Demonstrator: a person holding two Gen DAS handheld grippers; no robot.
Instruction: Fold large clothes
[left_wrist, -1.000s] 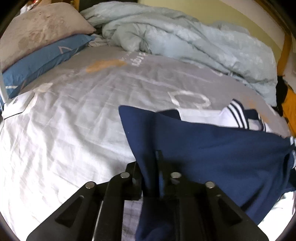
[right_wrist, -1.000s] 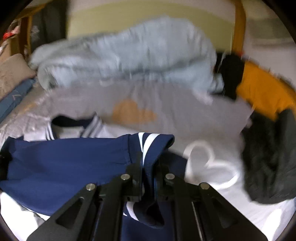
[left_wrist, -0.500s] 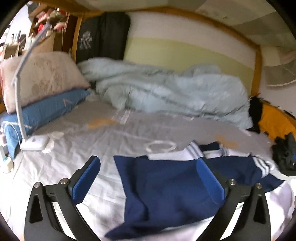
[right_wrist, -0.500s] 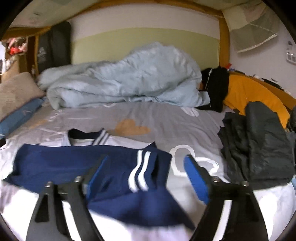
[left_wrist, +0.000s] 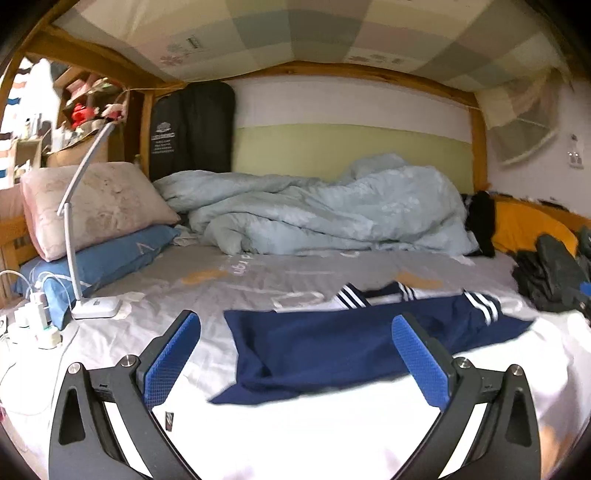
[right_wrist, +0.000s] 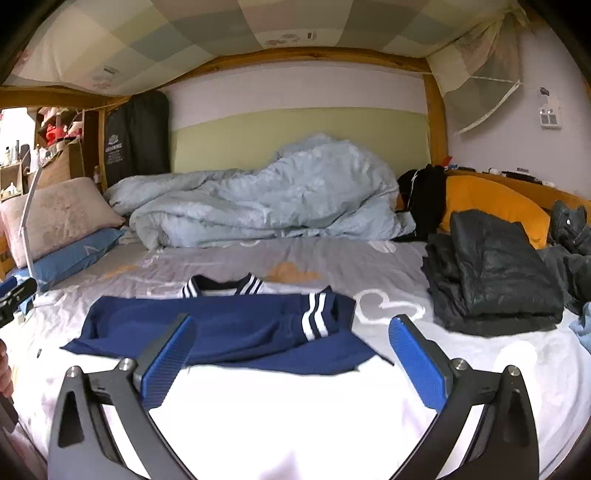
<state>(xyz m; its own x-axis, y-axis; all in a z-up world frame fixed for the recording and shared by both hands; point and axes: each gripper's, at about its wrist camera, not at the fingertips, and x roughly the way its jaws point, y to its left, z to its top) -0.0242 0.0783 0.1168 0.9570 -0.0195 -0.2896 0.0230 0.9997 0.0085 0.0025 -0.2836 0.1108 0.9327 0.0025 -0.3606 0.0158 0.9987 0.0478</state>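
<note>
Released since a second ago: navy garment (left_wrist: 332, 350), now folded on bed (left_wrist: 295, 273). Both my grippers (left_wrist: 295, 354) (right_wrist: 291, 354) spread wide, empty. Soft, limp; grasp hem corners.

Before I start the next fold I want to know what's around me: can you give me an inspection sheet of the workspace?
Surface: grey printed bedsheet, rumpled, inside a wooden bunk frame.
Job's things: navy garment with white stripes lies flat, part-folded, on the near half of the bed.
Clutter: pale blue duvet heaped at the back; stacked pillows on the left; dark folded jacket and orange cushion on the right.
Grippers: left tongs and right tongs both open, holding nothing, short of the garment.
Cables: white chargers and cords at the left edge, beside the desk lamp.
Surroundings: green and white wall, patchwork ceiling, cluttered shelves on the left.
</note>
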